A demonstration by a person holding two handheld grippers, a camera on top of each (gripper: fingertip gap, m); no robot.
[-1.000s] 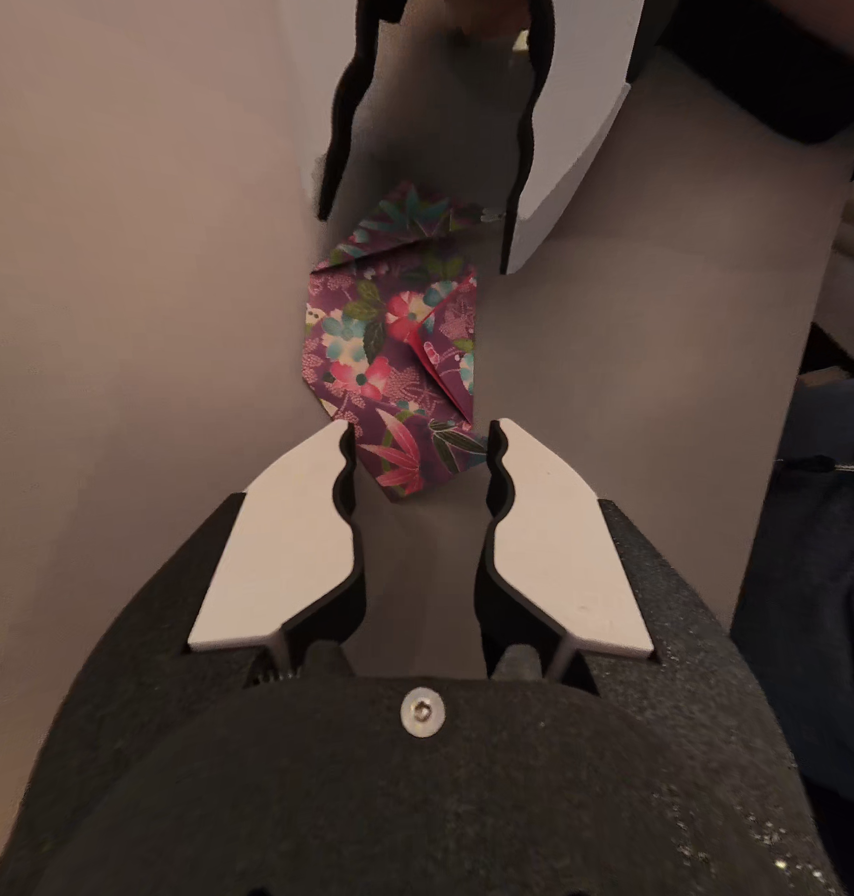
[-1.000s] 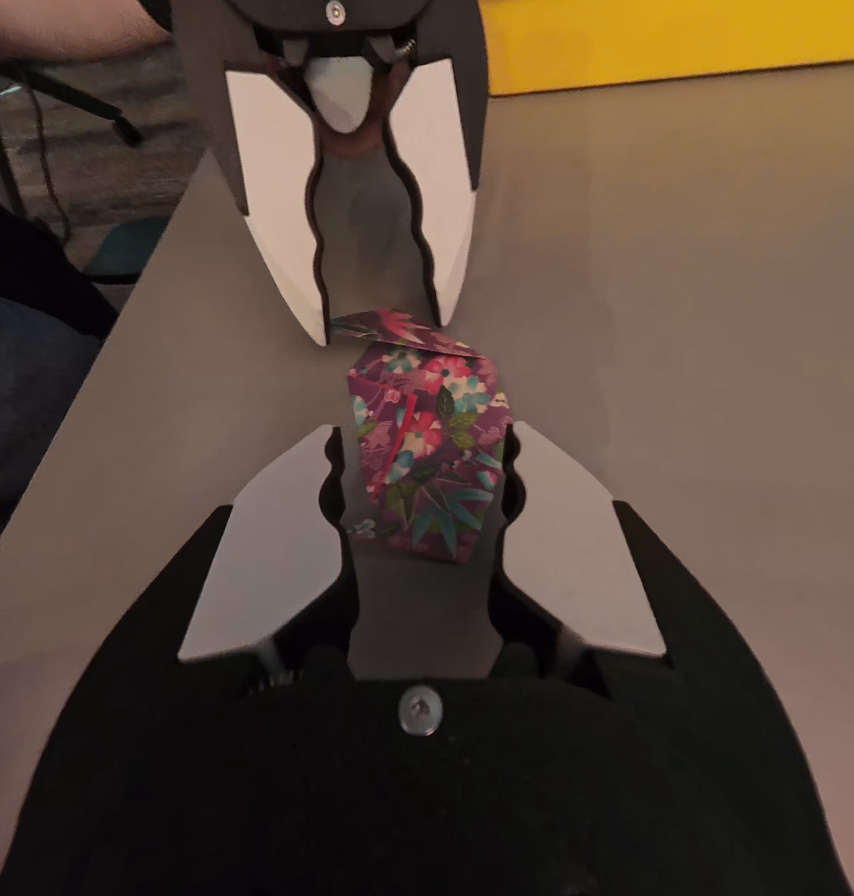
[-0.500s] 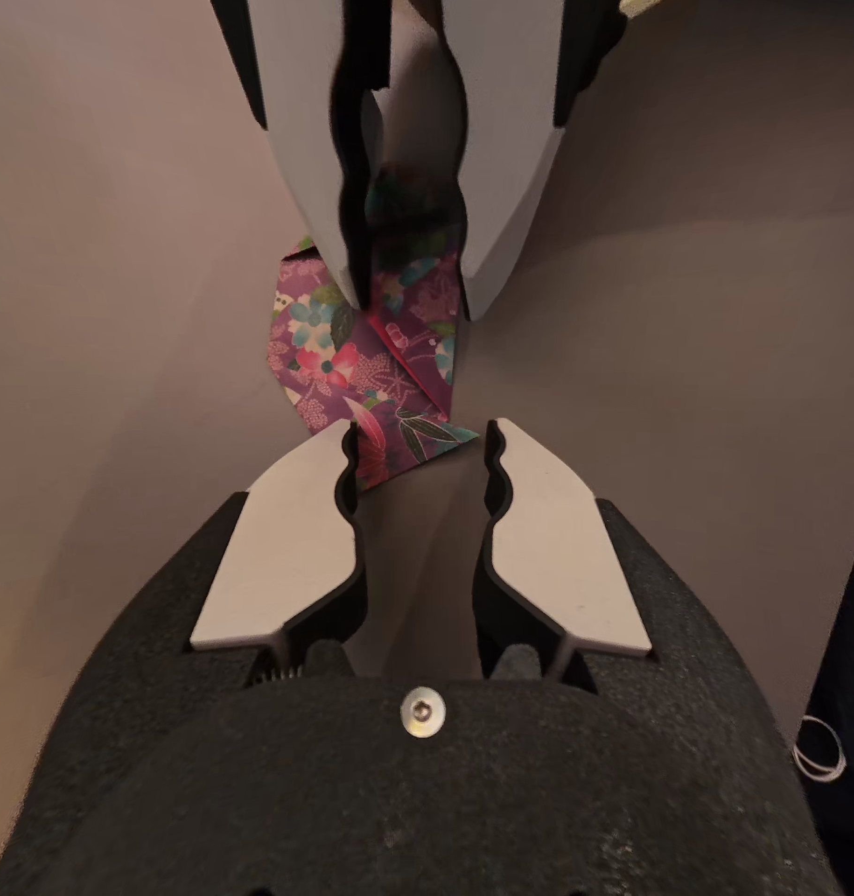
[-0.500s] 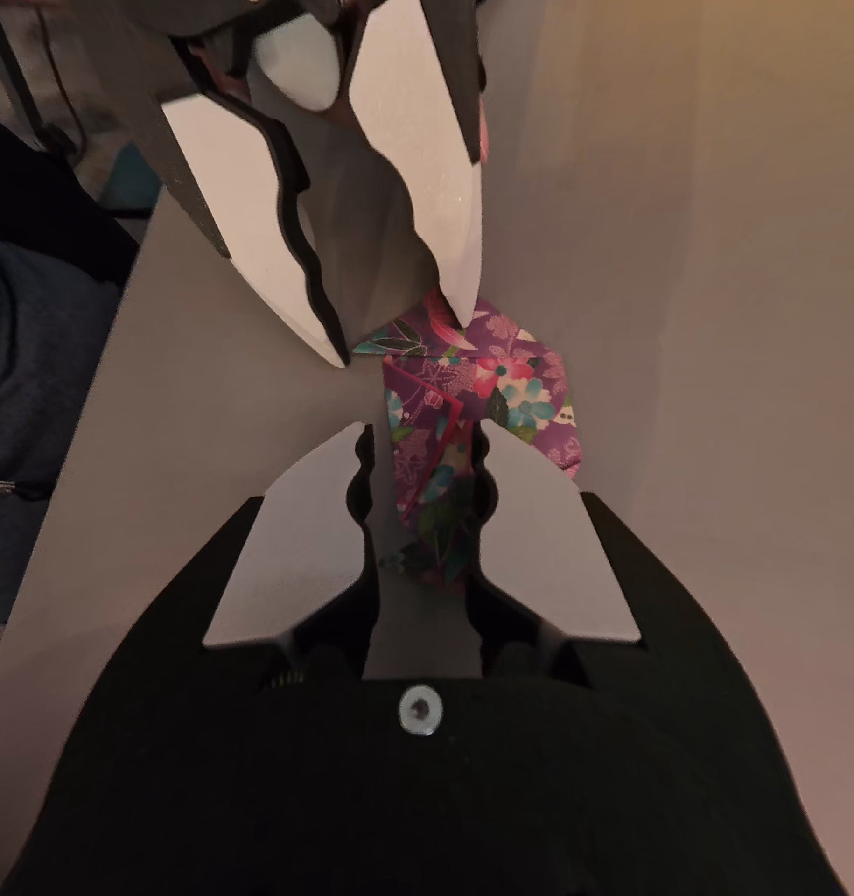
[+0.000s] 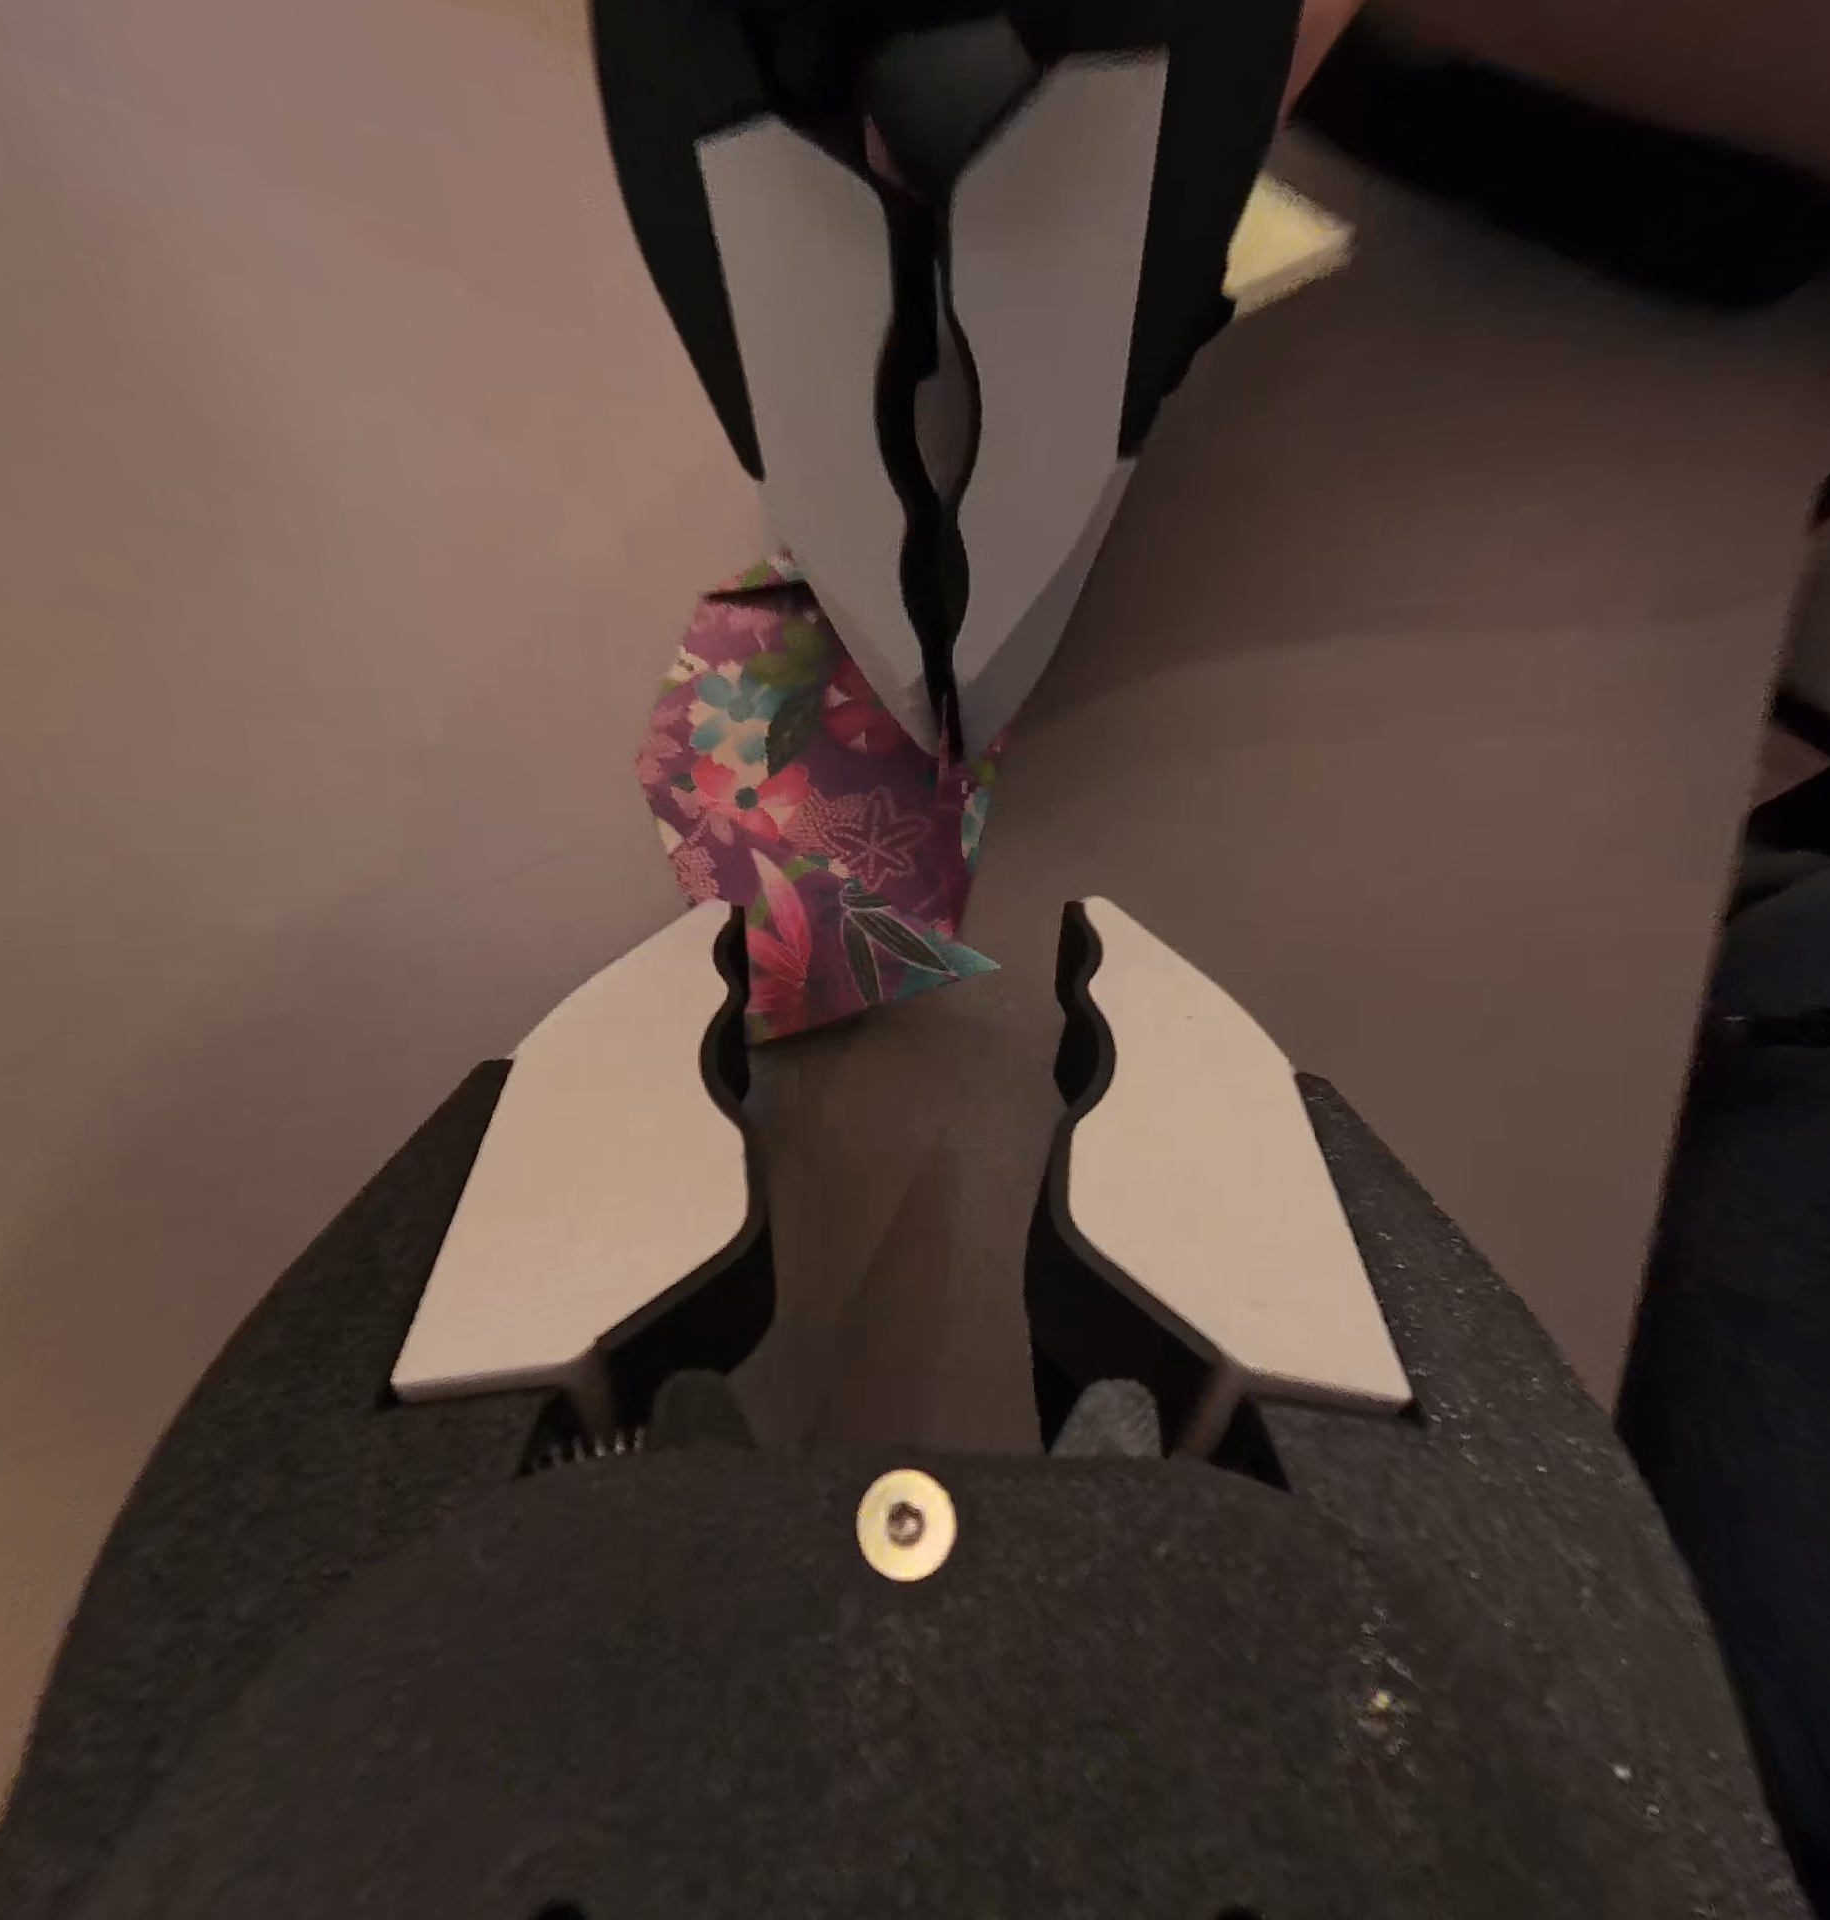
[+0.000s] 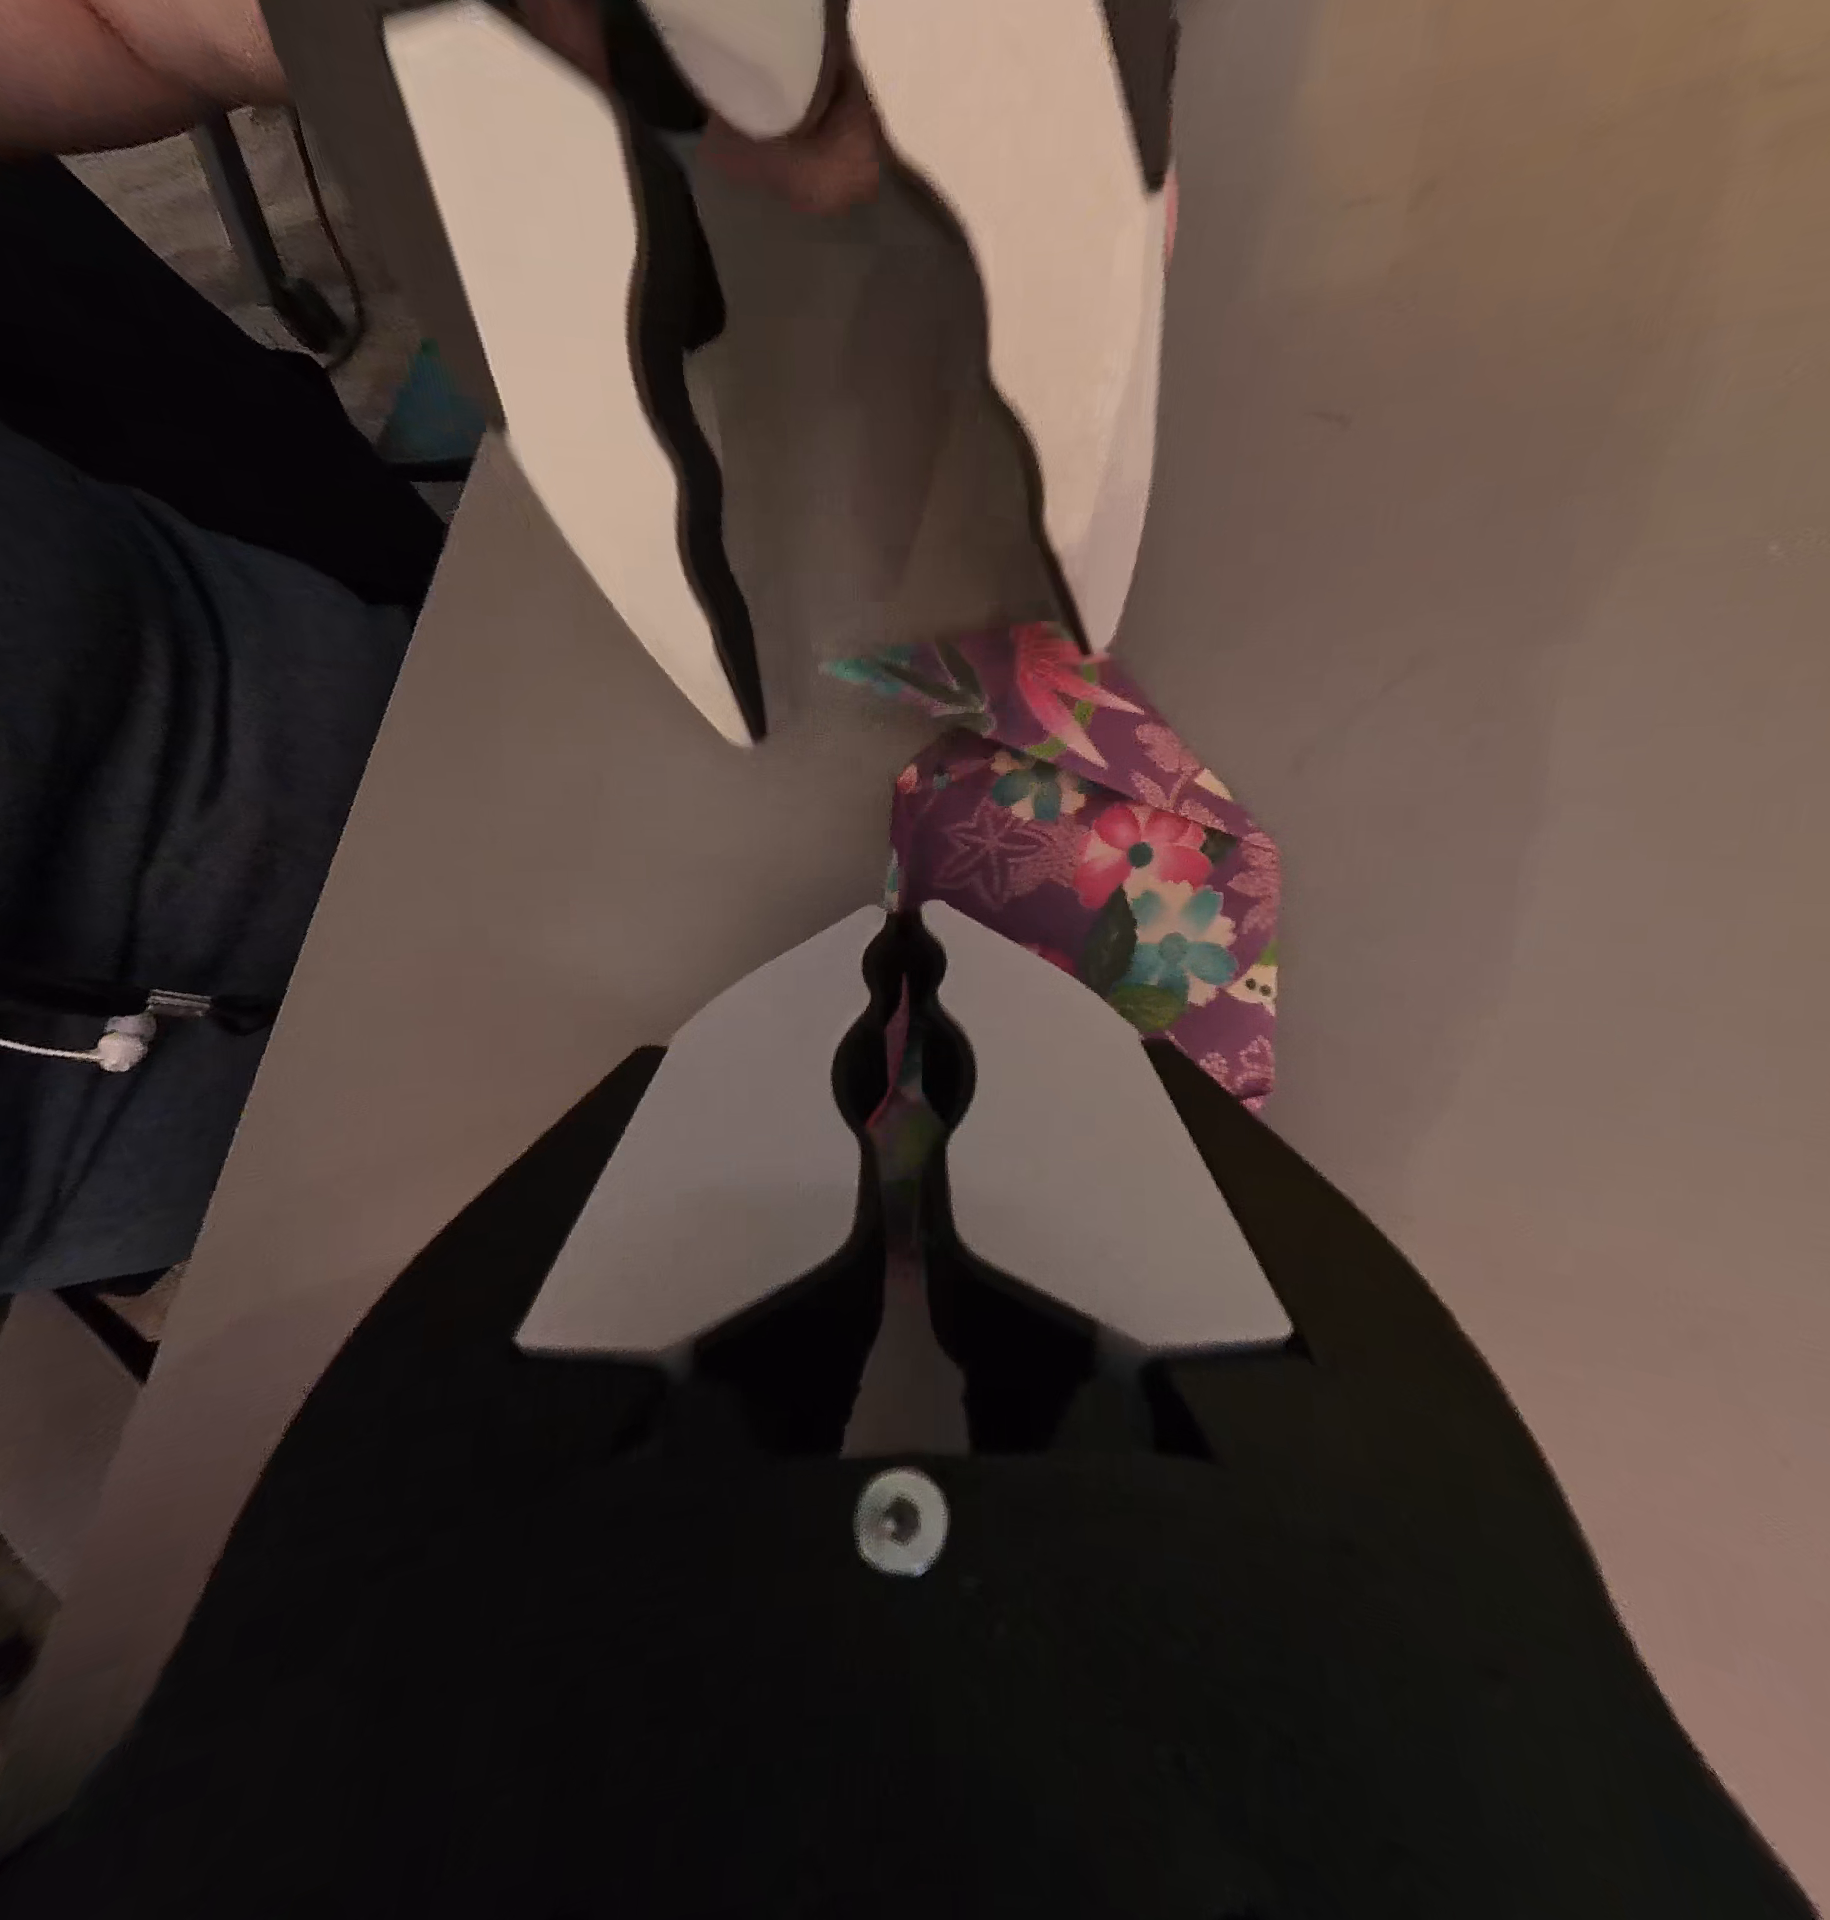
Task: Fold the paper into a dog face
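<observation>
The folded purple floral paper (image 5: 786,810) lies on the grey table (image 5: 267,520); it also shows in the right wrist view (image 6: 1119,873). My right gripper (image 6: 903,920) is shut on one flap of the paper, which runs up between its jaws; in the left wrist view it (image 5: 942,717) comes down from the top onto the paper's right edge. My left gripper (image 5: 900,935) is open and empty, its left fingertip at the paper's near corner; in the right wrist view it (image 6: 921,675) hangs open over the paper's far end.
The table edge runs along the right in the left wrist view, with a person's dark-clothed legs (image 5: 1763,1247) beyond it. A pale yellow object (image 5: 1285,249) lies at the far right. A person's arm (image 6: 111,73) shows at the top left of the right wrist view. My left and right fingertips are right by each other.
My right gripper has closed from open onto a flap of the paper and lifted that edge. My left gripper stays open near the paper's other end.
</observation>
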